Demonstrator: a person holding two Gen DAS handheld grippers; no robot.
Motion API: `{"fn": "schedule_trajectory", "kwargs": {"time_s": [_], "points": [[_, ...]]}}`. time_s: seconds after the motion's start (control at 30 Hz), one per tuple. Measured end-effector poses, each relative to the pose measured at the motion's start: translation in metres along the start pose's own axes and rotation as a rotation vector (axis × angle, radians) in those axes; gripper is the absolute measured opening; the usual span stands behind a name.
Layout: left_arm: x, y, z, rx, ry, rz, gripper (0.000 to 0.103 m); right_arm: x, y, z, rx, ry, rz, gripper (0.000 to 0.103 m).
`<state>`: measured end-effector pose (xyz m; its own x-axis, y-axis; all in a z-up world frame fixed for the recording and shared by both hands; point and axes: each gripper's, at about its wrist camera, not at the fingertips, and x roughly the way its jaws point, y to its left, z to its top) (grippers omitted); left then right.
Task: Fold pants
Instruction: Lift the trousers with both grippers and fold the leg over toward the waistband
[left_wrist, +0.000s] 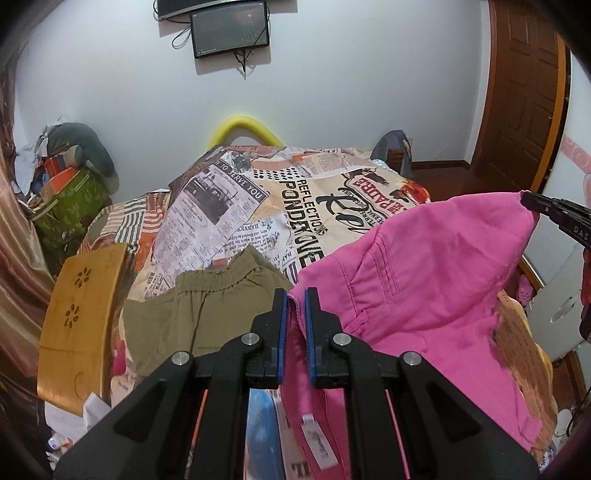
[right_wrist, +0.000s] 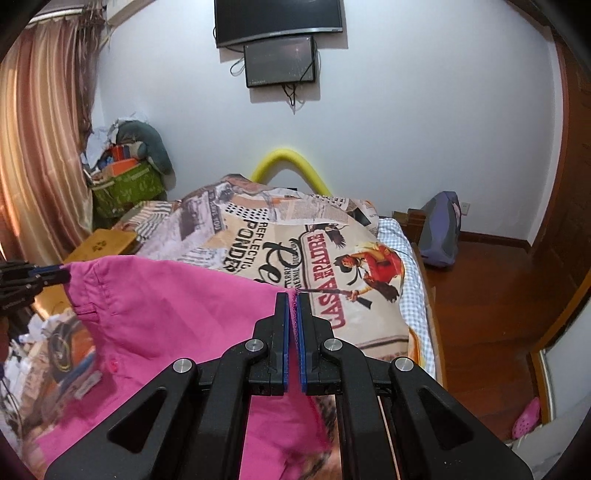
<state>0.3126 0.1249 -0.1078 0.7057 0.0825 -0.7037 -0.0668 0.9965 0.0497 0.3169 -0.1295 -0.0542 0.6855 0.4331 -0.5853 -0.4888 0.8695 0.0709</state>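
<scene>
Pink pants (left_wrist: 424, 288) hang lifted above the bed, stretched between my two grippers. My left gripper (left_wrist: 295, 299) is shut on one edge of the pink pants, with a white label hanging below. My right gripper (right_wrist: 293, 295) is shut on the other edge of the pink pants (right_wrist: 166, 314). The right gripper also shows at the far right of the left wrist view (left_wrist: 532, 201), and the left gripper at the far left of the right wrist view (right_wrist: 61, 275). Olive-green pants (left_wrist: 207, 302) lie flat on the bed beyond and left of the left gripper.
The bed carries a newspaper-print cover (left_wrist: 295, 199) (right_wrist: 332, 258). A wooden board (left_wrist: 79, 325) lies at the bed's left side. A cluttered pile with a green box (right_wrist: 125, 184) stands by the curtain. A bag (right_wrist: 441, 229), wooden floor and door are at right.
</scene>
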Motion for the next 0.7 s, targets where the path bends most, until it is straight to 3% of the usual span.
{"fn": "schedule_trajectory", "kwargs": {"time_s": [0.3, 0.7], "points": [[-0.029, 0.001, -0.034, -0.016, 0.018, -0.018, 0.008, -0.035, 0.012, -0.032, 0.015, 0.008, -0.008, 0.003], [-0.060, -0.023, -0.108, 0.021, 0.045, -0.062, 0.008, -0.069, 0.017, -0.099, 0.041, 0.060, -0.004, 0.003]]}}
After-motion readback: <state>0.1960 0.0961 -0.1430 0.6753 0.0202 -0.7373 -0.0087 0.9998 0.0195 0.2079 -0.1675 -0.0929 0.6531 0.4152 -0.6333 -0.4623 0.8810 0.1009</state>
